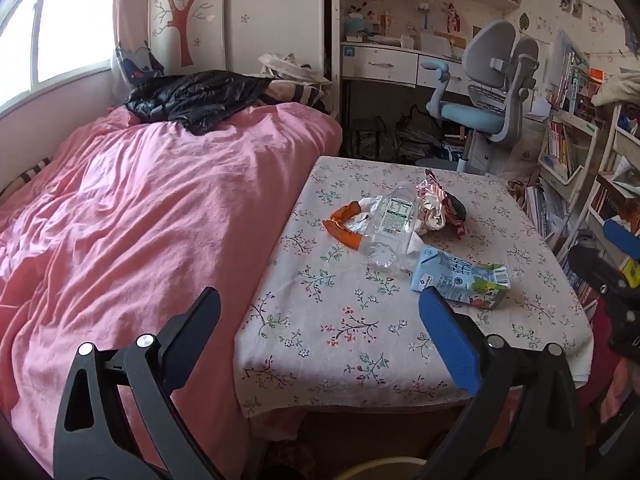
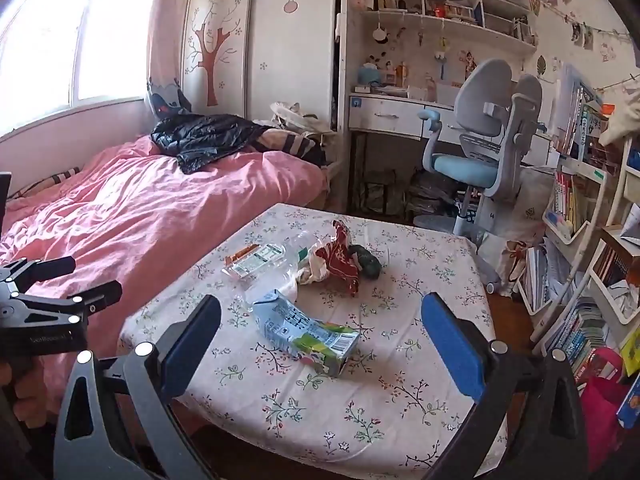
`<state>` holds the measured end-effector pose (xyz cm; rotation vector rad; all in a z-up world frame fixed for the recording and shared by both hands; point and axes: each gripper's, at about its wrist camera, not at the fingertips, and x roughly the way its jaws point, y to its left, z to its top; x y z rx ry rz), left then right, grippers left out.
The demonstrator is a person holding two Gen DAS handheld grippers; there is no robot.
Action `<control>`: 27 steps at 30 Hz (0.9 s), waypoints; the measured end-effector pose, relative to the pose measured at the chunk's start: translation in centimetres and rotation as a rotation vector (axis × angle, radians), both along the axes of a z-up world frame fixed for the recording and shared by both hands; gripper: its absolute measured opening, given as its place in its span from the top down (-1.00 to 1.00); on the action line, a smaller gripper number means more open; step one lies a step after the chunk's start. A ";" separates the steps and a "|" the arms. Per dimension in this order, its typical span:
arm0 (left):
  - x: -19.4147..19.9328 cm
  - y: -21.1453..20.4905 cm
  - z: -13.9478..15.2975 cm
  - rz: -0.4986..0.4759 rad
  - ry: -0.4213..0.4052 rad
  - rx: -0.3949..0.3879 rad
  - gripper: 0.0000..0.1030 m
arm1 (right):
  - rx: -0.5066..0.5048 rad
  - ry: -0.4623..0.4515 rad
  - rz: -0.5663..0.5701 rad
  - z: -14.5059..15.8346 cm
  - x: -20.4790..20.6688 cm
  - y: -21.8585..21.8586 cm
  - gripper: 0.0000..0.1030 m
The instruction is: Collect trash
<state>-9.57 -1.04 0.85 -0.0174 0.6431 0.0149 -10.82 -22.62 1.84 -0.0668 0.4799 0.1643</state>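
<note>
Our left gripper (image 1: 320,308) and right gripper (image 2: 320,316) both hang released over the floral tablecloth (image 2: 400,408), gripping nothing. Nearest lies the flattened blue-green drink carton (image 2: 308,332), then the crushed clear plastic bottle (image 1: 390,226), orange peel (image 1: 340,226) and crumpled red-white wrapper (image 2: 338,260) clustered mid-table. Bare cloth rings them to every edge.

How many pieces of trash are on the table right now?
5 visible: milk carton nearest, clear plastic bottle behind it, orange wrapper at its left, crumpled red-white wrapper and dark lump farther back. Smaller scraps may be hidden.
</note>
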 end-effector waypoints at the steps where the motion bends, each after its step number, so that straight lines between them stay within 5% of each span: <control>1: 0.3 0.1 -0.2 0.001 0.011 -0.014 -0.86 | -0.004 0.011 0.000 -0.3 0.4 0.1 -0.88; 27: 1.6 -0.4 -1.2 0.013 0.032 -0.026 -0.86 | -0.038 0.075 0.011 -1.7 1.6 0.6 -0.88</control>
